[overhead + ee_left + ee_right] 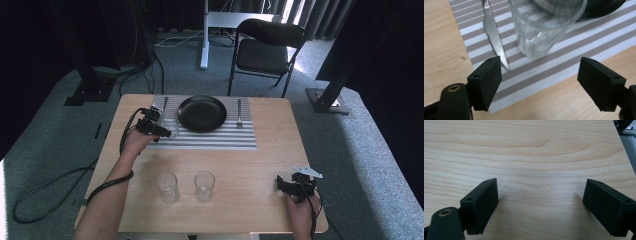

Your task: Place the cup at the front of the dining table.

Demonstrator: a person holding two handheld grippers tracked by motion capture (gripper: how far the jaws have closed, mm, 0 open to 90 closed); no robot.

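Left side first: our left gripper (161,131) sits at the near-left corner of the striped placemat (210,140), jaws spread with nothing between them. In the left gripper view the glass (541,30) stands upright on the placemat straight ahead of the open jaws, clear of both pads (487,82), roughly centred on the gap but a bit toward the left one. So the relation that matters: the glass lies forward of the fingers along the gripper's own axis, its long axis vertical, jaws level either side. We judge a straight push forward would put the glass wall between the pads; a straight pull back would leave it standing where it is.

A knife (494,35) lies flat on the placemat just left of the glass, tip pointing back toward our left pad. We'd watch that side for a snag.

Centre: black plate (202,113) on the placemat just beyond the glass, fork (239,114) on its far side. Two more glasses (185,186) stand upright on bare table (270,165) near us, well apart from the placemat.

Right: our right gripper (295,190) rests at the near-right corner of the table, jaws spread too, only wood grain ahead of them. Left hand is clearly the nearer one to the glass on the placemat.
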